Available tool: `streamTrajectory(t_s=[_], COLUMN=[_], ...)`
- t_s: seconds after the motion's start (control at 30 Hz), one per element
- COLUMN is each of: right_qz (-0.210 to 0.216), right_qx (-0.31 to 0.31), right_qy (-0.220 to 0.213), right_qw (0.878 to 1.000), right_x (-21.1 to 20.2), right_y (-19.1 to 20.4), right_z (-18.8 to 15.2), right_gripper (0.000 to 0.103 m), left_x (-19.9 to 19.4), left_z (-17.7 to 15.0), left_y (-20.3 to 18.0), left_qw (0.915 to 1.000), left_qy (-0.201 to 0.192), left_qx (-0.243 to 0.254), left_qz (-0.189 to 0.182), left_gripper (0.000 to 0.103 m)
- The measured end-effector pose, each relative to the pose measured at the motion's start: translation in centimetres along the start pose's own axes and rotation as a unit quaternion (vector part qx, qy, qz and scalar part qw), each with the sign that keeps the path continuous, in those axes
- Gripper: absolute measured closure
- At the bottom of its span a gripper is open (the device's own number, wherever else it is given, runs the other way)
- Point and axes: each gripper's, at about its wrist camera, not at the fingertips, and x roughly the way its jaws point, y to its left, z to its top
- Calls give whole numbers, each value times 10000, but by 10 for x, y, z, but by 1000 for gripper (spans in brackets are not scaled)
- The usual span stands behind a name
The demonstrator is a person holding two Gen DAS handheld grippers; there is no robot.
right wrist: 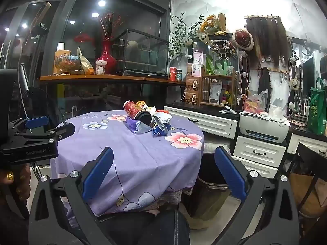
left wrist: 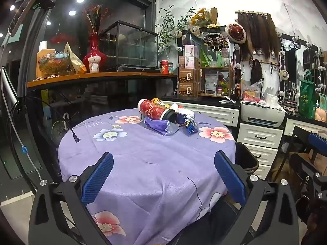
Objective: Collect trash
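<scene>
**Both grippers wide and empty, the trash waiting at the far side of the bench**

The risks came first. The tall red paper cup with gold pattern and a black lid (left wrist: 155,111) lay on its side, leaning on the crumpled purple plastic wrapper (left wrist: 161,127). A round cup in this position could roll when one finger pushed it before the other touched, and it might go over the far edge of the bench (left wrist: 143,173), which was round and covered with a lilac flowered cloth. If liquid remained inside, which could not be seen, a hard squeeze might spill it on the cloth. The small blue foil snack packet (left wrist: 190,127) was thin and slippery, so a grip on its corner could slip. The loose cloth could also be pinched together with the wrapper and drag the whole pile. The dark plastic waste bin (right wrist: 212,175) stood on the floor just beside the bench, partly under its edge, so a release too early would drop the trash outside.

The left gripper (left wrist: 163,175) hung over the near part of the bench with its blue padded fingers (left wrist: 98,175) spread fully, holding and touching nothing. The right gripper (right wrist: 163,173) was equally spread and empty, above the bench edge and the bin. The trash pile was well apart from both.
</scene>
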Motion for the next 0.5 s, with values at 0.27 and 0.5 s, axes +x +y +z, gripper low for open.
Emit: streamTrajectory(t_s=[0.27, 0.5], right_qz=[11, 32], right_qx=[7, 13], right_qy=[54, 57], right_qw=[10000, 10000], right_x=[4, 2], right_y=[-1, -5], right_z=[0, -4], right_gripper=[5, 5], left_x=[1, 1], left_z=[0, 0], left_y=[-1, -1], left_qw=[10000, 10000], left_qy=[-4, -12], left_qx=[2, -4], left_qz=[15, 18], left_gripper=[5, 5])
